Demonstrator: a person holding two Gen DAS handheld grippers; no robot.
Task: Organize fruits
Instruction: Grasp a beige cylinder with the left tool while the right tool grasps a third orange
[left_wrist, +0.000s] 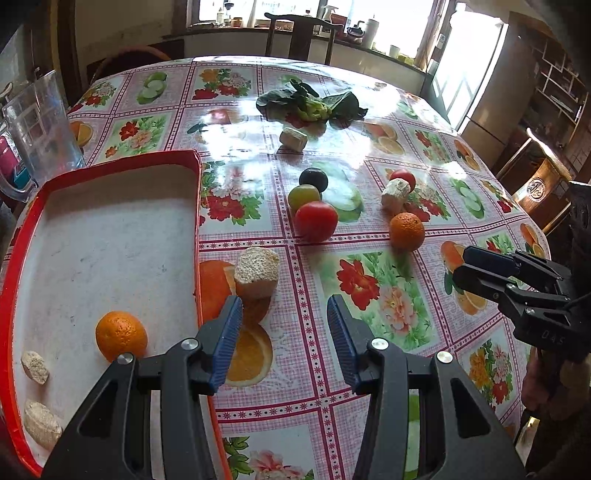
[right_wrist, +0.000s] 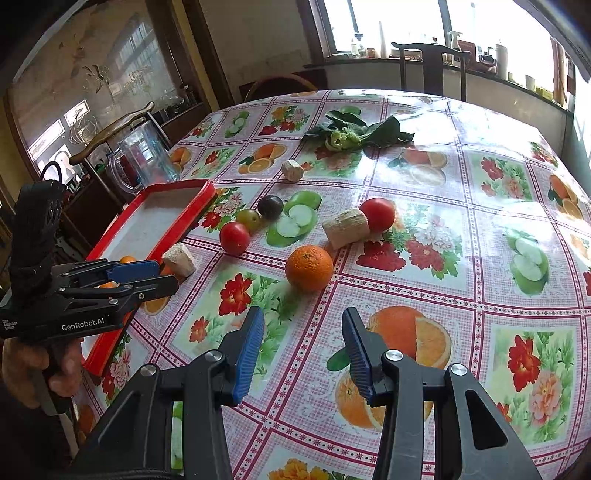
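Blue pads of my left gripper (left_wrist: 284, 325) and right gripper (right_wrist: 303, 347) stand apart over the desk (right_wrist: 461, 280), gripping nothing. Just beyond, one orange (left_wrist: 120, 335) lies in the red tray (left_wrist: 22, 229), another orange (right_wrist: 308, 268) beside a tomato (right_wrist: 234, 237), then green (right_wrist: 249, 218) and dark (right_wrist: 270, 206) fruits, leafy greens (right_wrist: 354, 133) farthest.

Both tools are matte black plastic with angular cut-out arms. The left gripper (left_wrist: 284, 332) carries ribbed blue pads on its fingers (left_wrist: 225, 339), each arm pinned by a round silver screw behind the pad. The right gripper (right_wrist: 303, 350) is built the same. White lettering on the left one's side reads "GenRobot.AI" (smaller print beside it is illegible).
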